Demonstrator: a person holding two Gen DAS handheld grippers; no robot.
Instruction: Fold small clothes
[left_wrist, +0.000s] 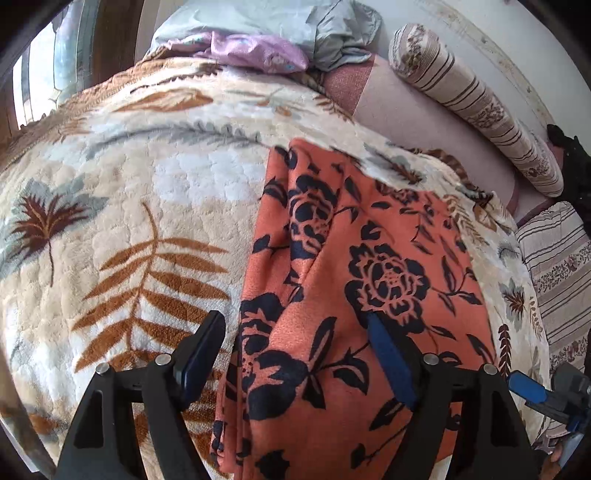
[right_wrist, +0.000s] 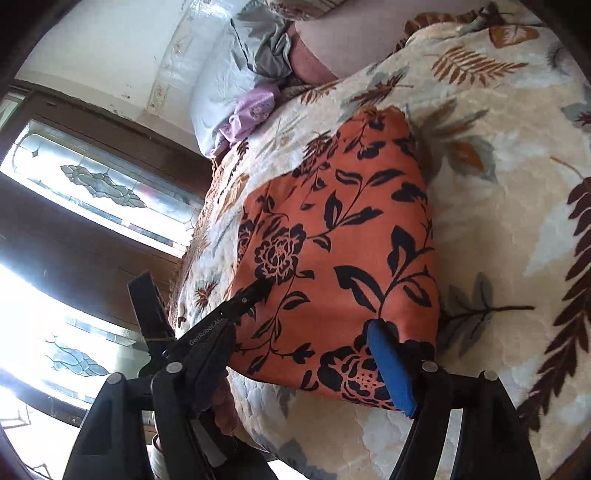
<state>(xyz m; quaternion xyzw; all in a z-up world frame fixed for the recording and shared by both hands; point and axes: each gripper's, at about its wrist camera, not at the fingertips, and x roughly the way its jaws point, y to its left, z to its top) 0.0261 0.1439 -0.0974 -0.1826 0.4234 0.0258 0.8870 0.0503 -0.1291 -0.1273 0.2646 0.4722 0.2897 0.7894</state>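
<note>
From the left wrist, one orange cloth (left_wrist: 354, 280) with black flowers lies folded on the leaf-print blanket (left_wrist: 122, 206) covering the bed. The left claw (left_wrist: 295, 332) hangs over its near end, jaws apart, gripping nothing. Two striped bolsters (left_wrist: 476, 107) lie at the right, one lilac garment (left_wrist: 255, 51) at the far end.

From the right wrist, the cloth (right_wrist: 347, 236) lies flat; the right claw (right_wrist: 266, 306) stands apart above it, empty.
</note>
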